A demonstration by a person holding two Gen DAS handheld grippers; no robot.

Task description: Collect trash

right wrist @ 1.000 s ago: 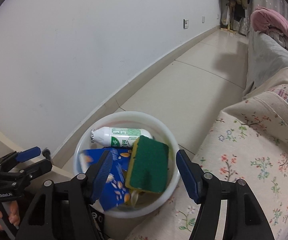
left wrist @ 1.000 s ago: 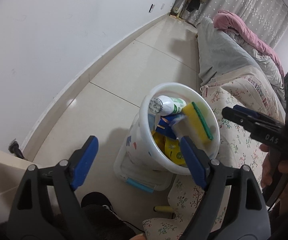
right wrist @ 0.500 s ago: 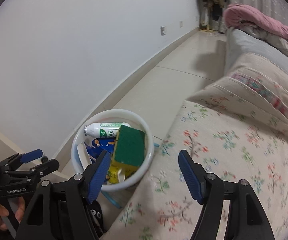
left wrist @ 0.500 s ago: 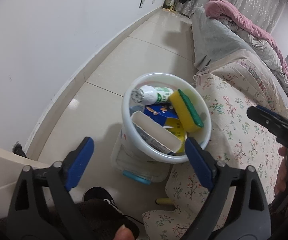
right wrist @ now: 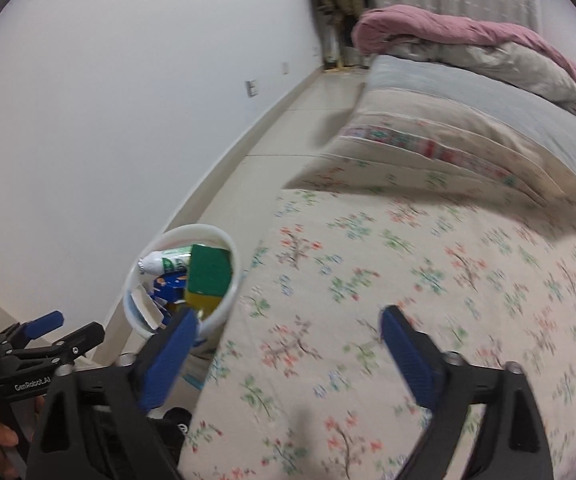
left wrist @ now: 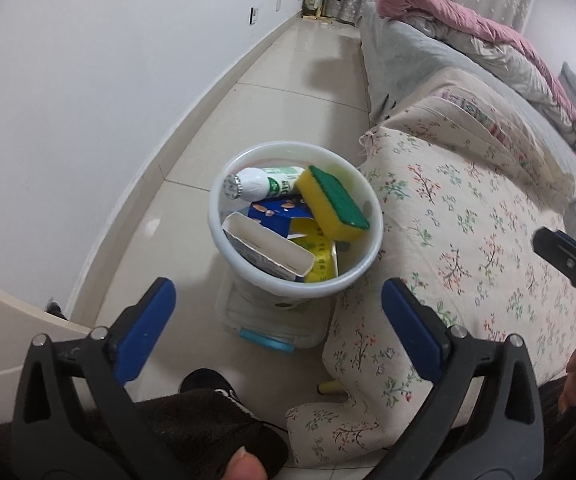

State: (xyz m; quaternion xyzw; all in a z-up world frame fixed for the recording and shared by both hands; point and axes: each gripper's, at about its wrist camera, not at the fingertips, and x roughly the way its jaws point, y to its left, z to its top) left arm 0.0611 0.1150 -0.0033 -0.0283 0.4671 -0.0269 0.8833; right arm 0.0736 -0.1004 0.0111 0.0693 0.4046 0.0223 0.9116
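Both blue fingers (left wrist: 144,330) of the left gripper (left wrist: 276,312) are spreading, nothing between, above the white bin (left wrist: 256,276) of trash (sponge (left wrist: 333,208) topmost). Right gripper (right wrist: 288,344) opens empty over the floral sofa (right wrist: 407,264), bin (right wrist: 232,256) at its edge.

Floral sofa cover (left wrist: 467,240), pink blanket (right wrist: 439,28)

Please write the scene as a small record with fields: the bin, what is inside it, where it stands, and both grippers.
bin: white bucket, on the tiled floor
contents: yellow-green sponge, white bottle, blue carton, open white box
beside bin: floral bed cover
left gripper: jaws opening, nothing between them
right gripper: jaws opening, nothing between them, over the bed cover
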